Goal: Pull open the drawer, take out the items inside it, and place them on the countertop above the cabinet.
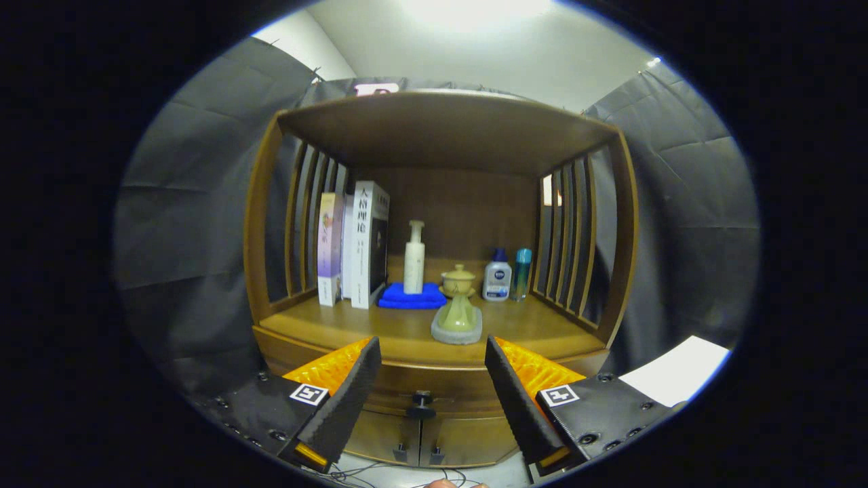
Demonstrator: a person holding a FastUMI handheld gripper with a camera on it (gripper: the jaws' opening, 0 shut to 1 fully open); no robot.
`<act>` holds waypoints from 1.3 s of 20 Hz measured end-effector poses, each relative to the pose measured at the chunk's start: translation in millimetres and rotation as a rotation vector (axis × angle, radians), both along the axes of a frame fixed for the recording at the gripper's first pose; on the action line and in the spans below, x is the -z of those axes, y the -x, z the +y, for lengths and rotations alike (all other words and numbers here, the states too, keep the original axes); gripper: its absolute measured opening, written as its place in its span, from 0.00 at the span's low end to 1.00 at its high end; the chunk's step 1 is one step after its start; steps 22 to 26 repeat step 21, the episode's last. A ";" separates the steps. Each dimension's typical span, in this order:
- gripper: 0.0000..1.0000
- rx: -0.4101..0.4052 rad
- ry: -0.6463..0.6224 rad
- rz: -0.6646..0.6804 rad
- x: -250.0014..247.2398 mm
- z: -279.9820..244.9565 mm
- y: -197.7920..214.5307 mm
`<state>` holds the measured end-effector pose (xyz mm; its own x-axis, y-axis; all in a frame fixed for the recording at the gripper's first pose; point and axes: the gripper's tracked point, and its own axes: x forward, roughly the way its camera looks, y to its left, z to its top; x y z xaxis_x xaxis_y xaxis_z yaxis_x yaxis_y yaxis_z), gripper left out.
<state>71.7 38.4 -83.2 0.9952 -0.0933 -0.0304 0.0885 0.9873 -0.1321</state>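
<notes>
A wooden cabinet stands ahead, with its countertop (380,329) under an open shelf frame. Below the countertop runs the shut drawer (434,386), with a small dark knob (422,404) at its middle. My gripper (432,351) is open, its two fingers wide apart, and the knob lies between and just beyond them, a short way off. Nothing is held. What lies inside the drawer is hidden.
On the countertop stand books (359,244) at the left, a white pump bottle (414,257) on a blue folded cloth (411,296), a green lidded cup (458,279), a green piece on a grey stone base (458,324), and two small bottles (507,274). Two cabinet doors (420,440) sit below the drawer.
</notes>
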 end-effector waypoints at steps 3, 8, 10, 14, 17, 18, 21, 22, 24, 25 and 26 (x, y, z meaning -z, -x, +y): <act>0.97 -0.017 -0.007 -0.056 -30.6 5.6 29.8; 0.97 -0.011 0.003 -0.120 -57.8 -8.1 68.8; 0.97 0.001 0.028 -0.145 -64.8 -15.9 78.4; 0.97 0.002 0.038 -0.166 -68.5 -20.4 88.6; 0.97 -0.004 0.028 -0.170 -70.2 -20.6 90.0; 0.97 -0.006 0.026 -0.167 -69.7 -20.4 91.5; 0.97 -0.010 0.017 -0.153 -64.2 -24.5 85.4; 0.97 -0.010 0.017 -0.153 -64.2 -24.5 85.4; 0.97 -0.010 0.017 -0.153 -64.2 -24.5 85.4; 0.97 -0.010 0.017 -0.153 -64.2 -24.5 85.4; 0.97 -0.010 0.017 -0.153 -64.2 -24.5 85.4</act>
